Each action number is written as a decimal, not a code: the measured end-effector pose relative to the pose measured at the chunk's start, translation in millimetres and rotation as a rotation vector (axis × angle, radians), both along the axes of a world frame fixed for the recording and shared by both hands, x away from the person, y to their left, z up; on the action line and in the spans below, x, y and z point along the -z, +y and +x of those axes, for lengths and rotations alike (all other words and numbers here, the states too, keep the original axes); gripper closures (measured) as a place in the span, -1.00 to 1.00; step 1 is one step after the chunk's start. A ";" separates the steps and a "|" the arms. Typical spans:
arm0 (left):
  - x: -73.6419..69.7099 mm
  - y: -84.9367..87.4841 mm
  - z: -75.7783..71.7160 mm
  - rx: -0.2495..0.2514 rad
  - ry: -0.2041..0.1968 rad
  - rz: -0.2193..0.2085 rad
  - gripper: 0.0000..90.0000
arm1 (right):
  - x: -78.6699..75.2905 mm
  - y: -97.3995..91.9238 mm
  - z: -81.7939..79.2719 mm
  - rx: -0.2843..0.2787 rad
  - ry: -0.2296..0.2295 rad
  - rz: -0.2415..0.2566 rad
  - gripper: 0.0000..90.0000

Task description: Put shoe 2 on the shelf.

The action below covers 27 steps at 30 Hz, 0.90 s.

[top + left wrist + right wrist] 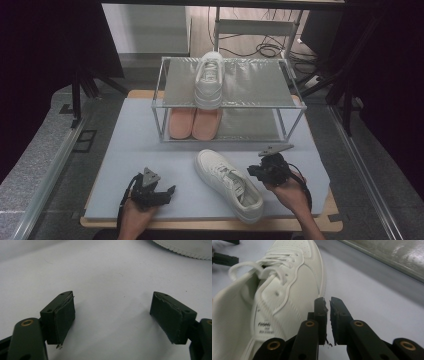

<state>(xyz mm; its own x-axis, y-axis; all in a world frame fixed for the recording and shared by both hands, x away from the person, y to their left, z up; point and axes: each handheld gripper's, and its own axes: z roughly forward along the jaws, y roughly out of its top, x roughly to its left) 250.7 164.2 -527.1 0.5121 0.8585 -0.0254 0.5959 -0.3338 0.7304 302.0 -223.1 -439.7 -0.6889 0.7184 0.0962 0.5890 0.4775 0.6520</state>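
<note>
A: What does the step in hand call for?

B: Probably lifting the white sneaker (228, 184) that lies on the blue-grey mat (125, 150) in front of the shoe rack (227, 97), to pair it with the white sneaker on the top shelf (209, 80). The right gripper (256, 171) sits just beside the shoe's side wall, near the heel end. Its jaws are all but pressed together, a narrow slit between the pads and nothing in it. They should spread first, then close over the collar or heel rim, where the wall is thin enough to pinch firmly.

A: And the poses?

B: The right hand (289, 191) holds its gripper low, pointing across the mat toward the shoe. The left gripper (159, 192) rests near the mat's front edge, well apart from the shoe, jaws spread wide over bare mat. The pink pair (194, 123) occupies the lower shelf.
</note>
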 end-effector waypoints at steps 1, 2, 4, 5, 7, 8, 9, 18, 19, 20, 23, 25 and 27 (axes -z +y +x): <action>0.1 -0.2 -0.2 -0.002 0.001 -0.002 -0.55 | -2.1 -2.5 -3.0 0.001 -0.003 -0.002 0.83; 0.1 -0.4 -0.2 -0.004 0.002 -0.005 -0.55 | -4.0 -4.8 -5.9 0.001 -0.007 -0.002 0.82; 0.2 -0.5 -0.2 -0.005 0.000 -0.006 -0.55 | -7.5 -8.6 -11.7 -0.001 -0.013 0.001 0.81; 0.2 -0.5 -0.2 -0.005 -0.001 -0.005 -0.55 | -9.2 -10.0 -14.6 -0.002 -0.014 0.002 0.81; 0.2 -0.5 -0.2 -0.005 0.000 -0.006 -0.55 | -12.5 -11.6 -21.1 -0.010 -0.012 0.003 0.79; 0.2 -0.6 -0.2 -0.006 0.001 -0.007 -0.55 | -13.6 -11.9 -23.3 -0.014 -0.013 0.002 0.78; 0.2 -0.5 -0.2 -0.005 0.000 -0.006 -0.55 | -15.1 -12.0 -26.3 -0.018 -0.014 0.000 0.77; 0.0 -0.3 -0.3 -0.002 0.003 -0.003 -0.55 | -22.8 -11.5 -44.2 -0.059 -0.005 0.018 0.60; 0.0 -0.3 -0.3 -0.002 0.003 -0.003 -0.55 | -22.5 -9.9 -44.3 -0.065 -0.004 0.013 0.57; 0.1 -0.4 -0.3 -0.003 0.002 -0.004 -0.55 | -21.8 -8.1 -44.0 -0.069 -0.003 0.008 0.55; 0.2 -0.6 -0.3 -0.005 0.001 -0.007 -0.55 | -18.2 -2.8 -40.3 -0.078 0.010 -0.001 0.51; 0.2 -0.5 -0.3 -0.005 0.001 -0.007 -0.55 | -15.3 0.7 -37.4 -0.087 0.022 -0.004 0.47; 0.2 -0.5 -0.3 -0.005 0.001 -0.007 -0.55 | -12.3 4.8 -34.8 -0.090 0.030 -0.017 0.44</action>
<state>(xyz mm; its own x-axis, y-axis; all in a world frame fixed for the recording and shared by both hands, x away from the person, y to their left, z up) 250.4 163.7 -527.3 0.5075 0.8611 -0.0316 0.5983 -0.3257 0.7321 267.2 -218.4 -427.3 -0.7480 0.6552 0.1057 0.5619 0.5404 0.6263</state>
